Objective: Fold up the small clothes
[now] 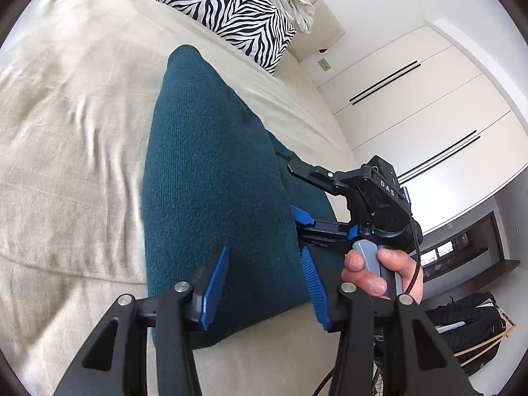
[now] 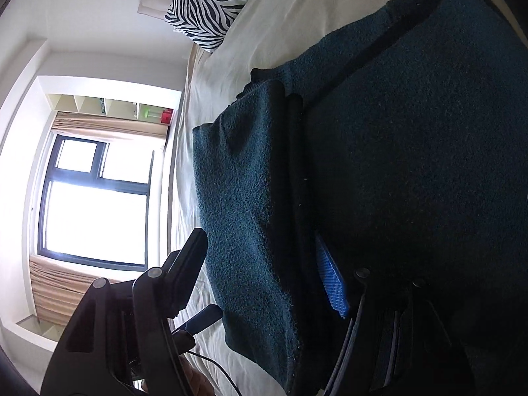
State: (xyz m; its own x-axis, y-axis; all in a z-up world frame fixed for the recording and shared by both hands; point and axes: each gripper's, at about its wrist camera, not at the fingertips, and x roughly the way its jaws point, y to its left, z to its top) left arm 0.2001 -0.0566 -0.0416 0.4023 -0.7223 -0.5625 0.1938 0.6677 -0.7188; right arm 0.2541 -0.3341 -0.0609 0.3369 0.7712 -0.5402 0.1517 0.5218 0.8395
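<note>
Blue-padded left jaws (image 1: 264, 287) stand wide, straddling the teal garment (image 1: 211, 178) near the bed (image 1: 66, 132) edge; right jaws (image 1: 298, 191) also wide. Risk: the thick folded layers may slip.

A beige-sheeted bed (image 1: 66, 105) carries a folded teal garment (image 1: 211, 178) mid-frame and a zebra-striped pillow (image 1: 227, 10) at top.
</note>
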